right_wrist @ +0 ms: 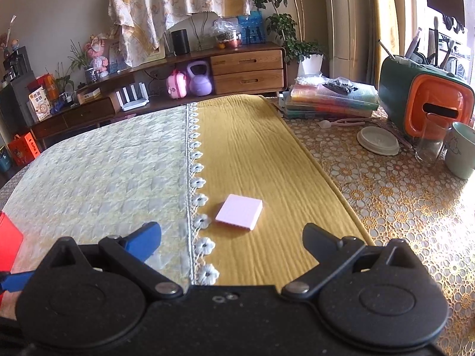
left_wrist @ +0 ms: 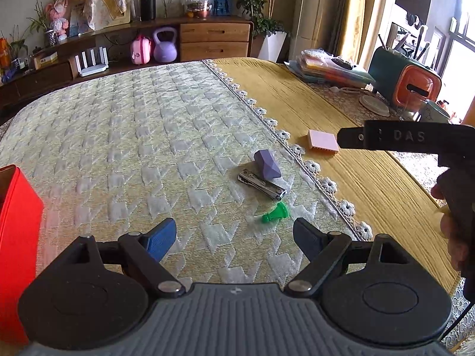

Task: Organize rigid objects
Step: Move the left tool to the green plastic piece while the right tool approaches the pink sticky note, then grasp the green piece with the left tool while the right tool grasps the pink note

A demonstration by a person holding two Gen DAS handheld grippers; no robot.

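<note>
Grippers wide apart and empty: left gripper hangs above green pawn, steel multi-tool and purple block at centre frame; all look hard, light, best pinched across narrow flanks. Right gripper faces pink pad.

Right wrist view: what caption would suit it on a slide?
Open right hand-held gripper hovers over a pink block on the yellow cloth.

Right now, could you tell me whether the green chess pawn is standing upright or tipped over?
Tipped over: the green pawn lies on its side on the quilted cloth, base toward the lace edge.
</note>
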